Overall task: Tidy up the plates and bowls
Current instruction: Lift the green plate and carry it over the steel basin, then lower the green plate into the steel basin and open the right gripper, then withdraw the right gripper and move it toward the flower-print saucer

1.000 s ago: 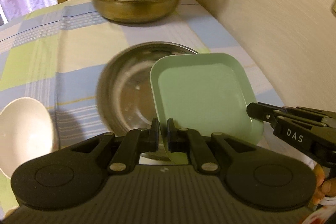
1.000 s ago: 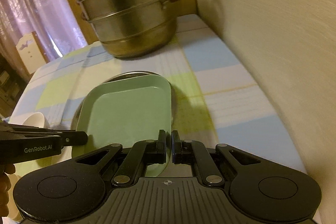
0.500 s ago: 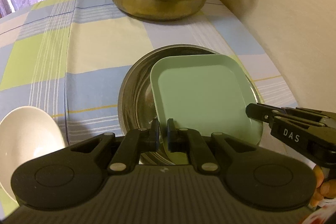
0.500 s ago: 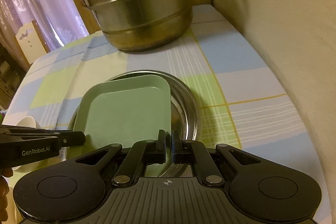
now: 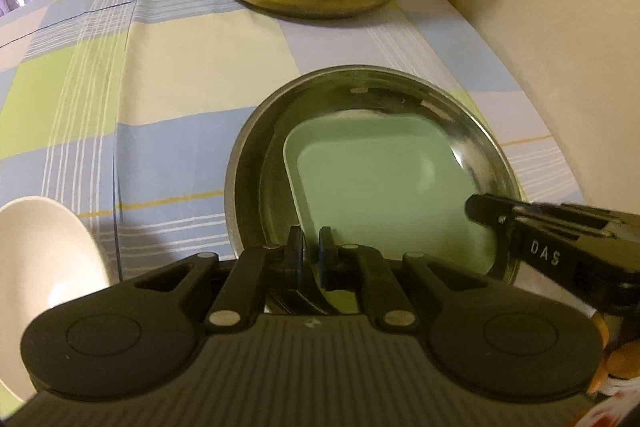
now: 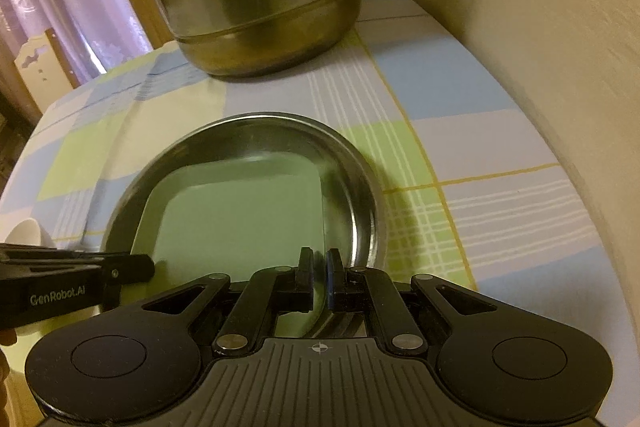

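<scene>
Grippers [image 5: 311, 254] [image 6: 319, 274] both pinch green plate [image 5: 380, 187]; only left view shows white bowl's [image 5: 44, 251] inside.

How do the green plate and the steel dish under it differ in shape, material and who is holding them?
The green plate is square with rounded corners; the steel dish is round. The plate is matte pale green, the dish shiny metal. The left gripper and right gripper are both shut on the plate's rim; the dish lies ungripped on the checked tablecloth. Both are shallow with raised rims.
</scene>
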Available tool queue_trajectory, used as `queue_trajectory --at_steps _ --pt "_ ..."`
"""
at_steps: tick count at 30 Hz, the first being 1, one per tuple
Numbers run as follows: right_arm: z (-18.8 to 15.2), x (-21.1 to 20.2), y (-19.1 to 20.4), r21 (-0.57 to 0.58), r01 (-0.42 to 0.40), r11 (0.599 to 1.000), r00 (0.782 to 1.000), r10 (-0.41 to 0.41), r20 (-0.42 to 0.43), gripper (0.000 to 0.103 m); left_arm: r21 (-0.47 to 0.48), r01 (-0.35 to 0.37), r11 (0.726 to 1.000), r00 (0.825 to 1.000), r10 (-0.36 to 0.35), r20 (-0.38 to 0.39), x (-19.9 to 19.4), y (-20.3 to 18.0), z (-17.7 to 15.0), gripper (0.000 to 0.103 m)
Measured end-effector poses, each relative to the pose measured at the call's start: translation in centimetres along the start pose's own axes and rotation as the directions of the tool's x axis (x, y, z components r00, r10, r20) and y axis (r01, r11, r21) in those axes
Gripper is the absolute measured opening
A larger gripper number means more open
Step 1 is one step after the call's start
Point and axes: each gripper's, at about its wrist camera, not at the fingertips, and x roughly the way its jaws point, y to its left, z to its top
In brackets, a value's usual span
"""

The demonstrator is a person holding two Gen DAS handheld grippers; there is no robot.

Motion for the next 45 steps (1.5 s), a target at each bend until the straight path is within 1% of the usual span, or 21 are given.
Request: queue_trajectory --at_steps 4,11,14,17,19,21,27,29,31,32,34,36,39,45 --pt "0.1 -0.3 -0.1 -0.006 -0.005 1.0 1.0 0.005 0.025 0.005 0.004 -0.016 1.0 1.0 0.016 0.006 -0.1 -0.1 -0.2 0.007" --pt "0.1 -2.5 -0.1 -0.002 -0.037 0.999 0.997 0.038 0.069 0.005 0.008 -0.022 1.0 0.998 0.022 0.054 -2.5 -0.5 -0.2 0.01" --pt "0.0 -3.7 -0.2 -0.006 -0.052 0.999 0.996 0.052 0.077 0.005 0.011 -0.025 1.0 0.997 0.024 0.079 -4.1 -0.7 -0.6 0.019" --pt "-0.3 -5.0 -0.2 -0.003 -0.065 0.998 0.994 0.065 0.084 0.005 0.015 -0.043 0.999 0.994 0.041 0.1 -5.8 -1.1 -1.2 0.022" --pt "-0.6 -6.1 -0.4 0.004 -0.084 0.996 0.993 0.084 0.088 0.006 0.019 -0.055 0.998 0.992 0.053 0.116 -7.0 -1.4 -1.8 0.025" --pt "-1.0 -7.1 -0.5 0.007 -0.101 0.995 0.991 0.1 0.088 0.006 0.017 -0.071 0.997 0.989 0.068 0.128 -8.2 -1.6 -2.5 0.033" --pt "-2.6 -10.5 -0.5 0.0 -0.143 0.99 0.986 0.142 0.087 0.008 0.019 -0.109 0.994 0.98 0.104 0.169 -12.0 -2.4 -5.0 0.035" --pt "-3.2 -11.6 -0.5 -0.005 -0.152 0.988 0.985 0.152 0.086 0.009 0.007 -0.106 0.994 0.978 0.103 0.18 -13.3 -2.5 -5.9 0.036" --pt "-4.0 -12.7 -0.3 -0.016 -0.154 0.988 0.984 0.155 0.087 0.01 -0.013 -0.092 0.996 0.977 0.093 0.19 -14.6 -2.5 -6.9 0.036" --pt "-4.4 -13.2 -0.3 -0.021 -0.155 0.988 0.984 0.156 0.086 0.014 -0.022 -0.087 0.996 0.977 0.09 0.195 -15.2 -2.5 -7.4 0.036" --pt "-5.2 -14.3 -0.3 -0.025 -0.159 0.987 0.984 0.16 0.084 0.021 -0.039 -0.087 0.995 0.975 0.093 0.204 -16.4 -2.7 -8.4 0.036" --pt "-6.0 -15.4 -0.3 -0.028 -0.168 0.985 0.982 0.17 0.084 0.033 -0.054 -0.097 0.994 0.973 0.106 0.205 -17.6 -2.7 -9.5 0.036" --pt "-7.0 -16.9 -0.4 -0.034 -0.178 0.983 0.98 0.181 0.086 0.038 -0.072 -0.107 0.992 0.97 0.12 0.212 -19.1 -2.9 -11.1 0.036" --pt "-8.5 -19.2 -0.6 -0.038 -0.205 0.978 0.975 0.208 0.084 0.043 -0.109 -0.135 0.985 0.963 0.156 0.221 -21.6 -3.5 -14.4 0.036"
